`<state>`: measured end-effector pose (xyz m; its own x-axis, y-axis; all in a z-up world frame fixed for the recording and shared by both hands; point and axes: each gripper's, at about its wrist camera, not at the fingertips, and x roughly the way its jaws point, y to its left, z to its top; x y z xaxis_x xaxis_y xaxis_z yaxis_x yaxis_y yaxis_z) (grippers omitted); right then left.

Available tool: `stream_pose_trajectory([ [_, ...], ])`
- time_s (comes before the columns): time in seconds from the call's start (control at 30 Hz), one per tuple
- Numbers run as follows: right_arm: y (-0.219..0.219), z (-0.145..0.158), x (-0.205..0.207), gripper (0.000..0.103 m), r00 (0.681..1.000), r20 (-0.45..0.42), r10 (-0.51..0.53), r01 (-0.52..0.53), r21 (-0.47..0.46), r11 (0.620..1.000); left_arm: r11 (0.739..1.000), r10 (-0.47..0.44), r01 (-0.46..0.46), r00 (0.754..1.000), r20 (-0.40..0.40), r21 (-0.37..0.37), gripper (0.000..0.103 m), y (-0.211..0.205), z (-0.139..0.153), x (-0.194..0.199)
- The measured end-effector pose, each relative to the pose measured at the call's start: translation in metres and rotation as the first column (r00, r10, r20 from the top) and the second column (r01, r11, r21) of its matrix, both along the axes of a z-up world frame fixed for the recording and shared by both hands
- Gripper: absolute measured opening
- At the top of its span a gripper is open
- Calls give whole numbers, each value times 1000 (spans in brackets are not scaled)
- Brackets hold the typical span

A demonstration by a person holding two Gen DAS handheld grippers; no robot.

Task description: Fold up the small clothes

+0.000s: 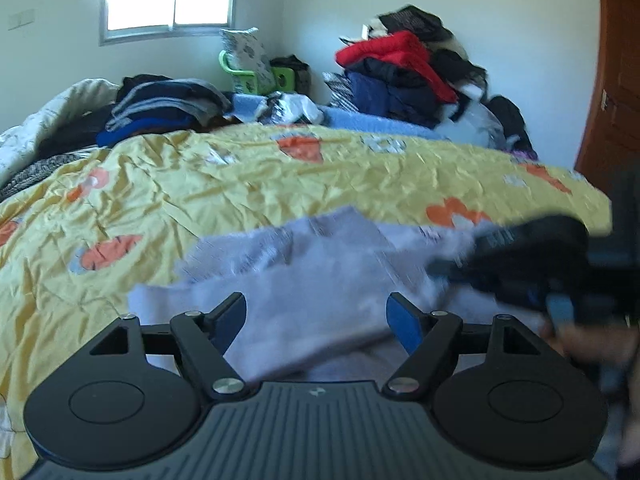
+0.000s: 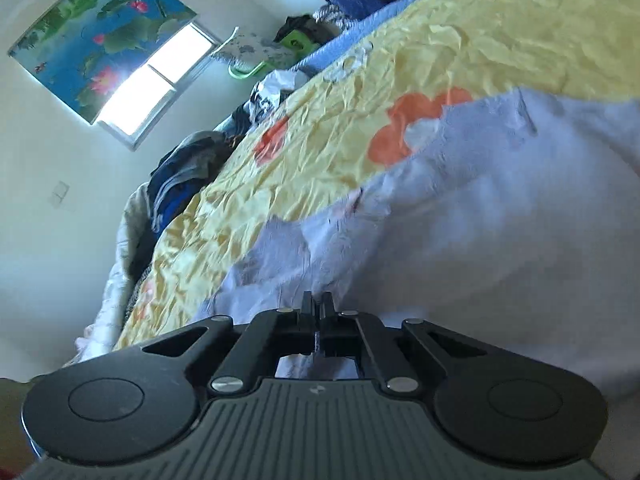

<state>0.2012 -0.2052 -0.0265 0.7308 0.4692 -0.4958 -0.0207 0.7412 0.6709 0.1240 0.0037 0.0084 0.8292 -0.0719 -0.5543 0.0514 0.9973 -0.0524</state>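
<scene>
The pale lilac garment [image 1: 320, 280] lies low-centre on the yellow bedspread [image 1: 200, 184]. The left gripper [image 1: 316, 320] has its jaws wide apart, holding nothing; the right gripper [image 2: 318, 300] has its jaws closed on the garment's edge.

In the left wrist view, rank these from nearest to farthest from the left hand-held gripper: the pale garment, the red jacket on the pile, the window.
1. Pale garment: right at the left hand-held gripper, between its open fingers.
2. Red jacket: across the yellow bedspread, upper right, on the clothes pile.
3. Window: far wall, upper left.
</scene>
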Motion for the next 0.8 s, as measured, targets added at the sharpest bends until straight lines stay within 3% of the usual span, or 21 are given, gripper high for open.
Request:
stream_pose_trajectory([
  [0.13, -6, 22, -3, 4, 992, 111, -60, 74, -124, 990, 999, -24, 24, 1000, -5, 25, 77, -7, -7, -1],
  [0.23, -23, 38, -12, 4, 972, 195, -134, 176, -218, 960, 1000, -18, 19, 1000, -14, 21, 78, -7, -11, 1],
  [0.37, -58, 45, -34, 4, 942, 250, -222, 288, -273, 918, 1000, -3, 3, 1000, -25, 7, 78, -5, -14, 4],
  [0.5, -89, 34, -47, 4, 938, 229, -258, 318, -284, 904, 1000, 10, -10, 999, -47, 1, 78, -4, -18, 9],
  [0.8, -114, 9, -71, 4, 935, 169, -310, 348, -289, 892, 1000, 15, -14, 998, -54, 26, 78, -6, -19, 14],
])
